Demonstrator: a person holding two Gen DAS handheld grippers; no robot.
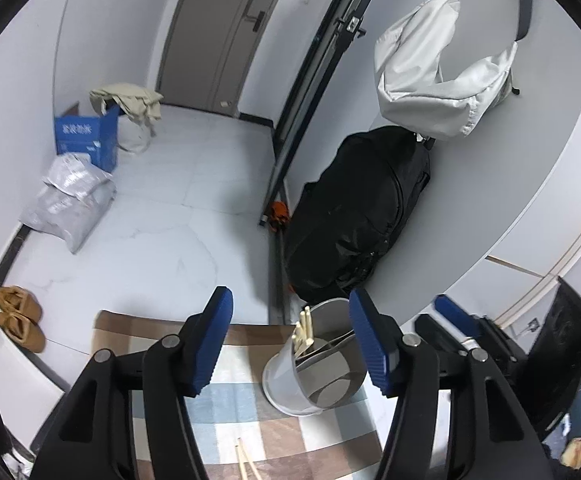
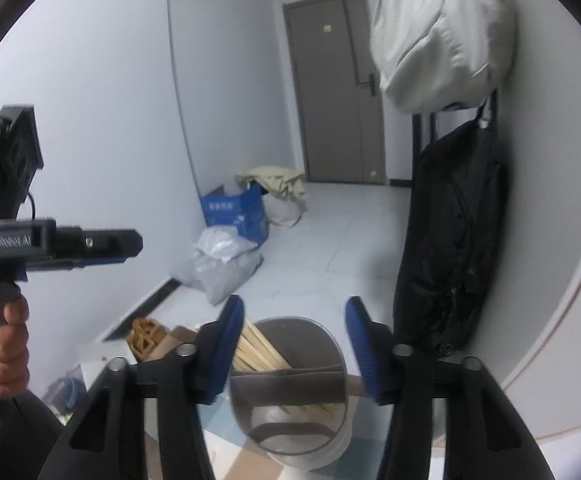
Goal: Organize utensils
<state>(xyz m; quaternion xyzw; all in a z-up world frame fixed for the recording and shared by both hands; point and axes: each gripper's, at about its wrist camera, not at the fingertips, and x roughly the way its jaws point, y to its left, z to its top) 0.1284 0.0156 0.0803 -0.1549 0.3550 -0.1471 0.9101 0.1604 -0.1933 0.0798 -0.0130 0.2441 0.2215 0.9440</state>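
Note:
A grey-white divided utensil holder [image 1: 314, 364] stands on a checked cloth [image 1: 250, 420], with pale chopsticks [image 1: 304, 330] standing in one compartment. Two more chopsticks [image 1: 246, 462] lie on the cloth at the bottom edge. My left gripper [image 1: 290, 344] is open and empty, just above and left of the holder. In the right wrist view the holder [image 2: 290, 392] sits between the open fingers of my right gripper [image 2: 294, 352], with chopsticks [image 2: 258, 354] leaning in its far left compartment. The right gripper also shows at the right of the left wrist view [image 1: 458, 320].
A black bag [image 1: 362, 208] leans on the white wall past the holder, under a hanging white garment [image 1: 442, 68]. On the tiled floor are a blue box [image 1: 88, 140], a grey sack [image 1: 70, 200] and tan slippers [image 1: 18, 316]. The left gripper body [image 2: 30, 244] is at the left.

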